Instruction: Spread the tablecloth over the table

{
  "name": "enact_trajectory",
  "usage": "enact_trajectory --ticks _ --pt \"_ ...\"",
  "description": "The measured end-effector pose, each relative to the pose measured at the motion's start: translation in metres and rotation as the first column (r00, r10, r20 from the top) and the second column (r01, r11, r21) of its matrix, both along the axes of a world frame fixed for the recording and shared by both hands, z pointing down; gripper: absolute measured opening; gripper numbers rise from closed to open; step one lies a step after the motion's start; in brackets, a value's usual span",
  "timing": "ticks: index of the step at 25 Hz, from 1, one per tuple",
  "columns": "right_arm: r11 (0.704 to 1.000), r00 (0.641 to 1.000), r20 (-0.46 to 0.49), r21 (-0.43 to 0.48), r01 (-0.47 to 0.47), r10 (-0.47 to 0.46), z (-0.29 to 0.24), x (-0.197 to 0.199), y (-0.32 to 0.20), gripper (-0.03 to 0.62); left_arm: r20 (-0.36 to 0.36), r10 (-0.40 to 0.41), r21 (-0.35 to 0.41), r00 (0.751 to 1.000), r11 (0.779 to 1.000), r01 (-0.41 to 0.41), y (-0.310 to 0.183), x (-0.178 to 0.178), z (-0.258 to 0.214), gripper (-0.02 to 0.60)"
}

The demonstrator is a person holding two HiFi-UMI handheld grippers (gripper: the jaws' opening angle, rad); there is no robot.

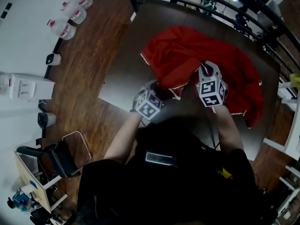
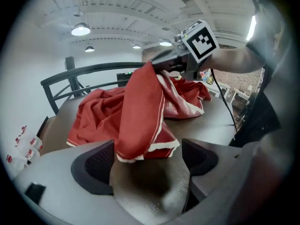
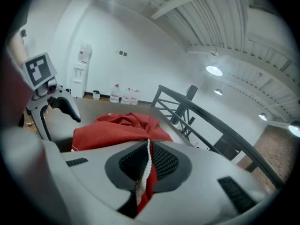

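Note:
A red tablecloth (image 1: 206, 55) with white trim lies crumpled on the dark table (image 1: 126, 64). My right gripper (image 1: 205, 67) is shut on a trimmed edge of the cloth, and the fabric is pinched between its pads (image 3: 161, 161). In the left gripper view that right gripper (image 2: 161, 64) holds a fold of the tablecloth (image 2: 140, 111) lifted off the table. My left gripper (image 1: 161, 92) stands open at the cloth's near edge. A hanging corner (image 2: 152, 146) dangles between its wide jaws, and the pads (image 2: 93, 165) do not press on it.
A black railing (image 1: 234, 11) runs behind the table's far edge. On the wooden floor to the left are plastic bottles (image 1: 70, 13), a white dispenser (image 1: 28, 86) and a chair (image 1: 61, 158). The table's near part (image 1: 187, 116) is bare.

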State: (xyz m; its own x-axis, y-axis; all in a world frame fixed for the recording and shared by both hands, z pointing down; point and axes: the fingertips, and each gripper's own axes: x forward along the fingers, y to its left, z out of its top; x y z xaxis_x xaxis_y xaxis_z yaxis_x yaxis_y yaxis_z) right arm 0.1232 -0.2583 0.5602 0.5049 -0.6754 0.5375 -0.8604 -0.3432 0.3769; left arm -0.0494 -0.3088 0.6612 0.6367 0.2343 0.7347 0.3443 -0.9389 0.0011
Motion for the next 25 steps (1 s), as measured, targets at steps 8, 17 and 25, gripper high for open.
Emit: enact_trajectory --ticks 8,17,25 --pt "0.958 0.960 0.067 0.080 -0.275 0.270 -0.014 0.062 0.090 0.017 0.059 0.039 -0.063 0.998 0.997 -0.035 0.015 0.002 0.027 0.449" --pt "0.813 0.842 0.311 0.261 -0.521 0.440 -0.027 0.082 0.170 0.017 0.050 -0.038 -0.161 0.998 0.986 0.046 0.056 0.062 0.051 0.445" --pt "0.815 0.834 0.308 0.229 -0.532 0.458 -0.017 0.069 0.194 0.017 0.023 -0.218 -0.188 0.976 0.957 0.219 0.001 0.117 0.051 0.080"
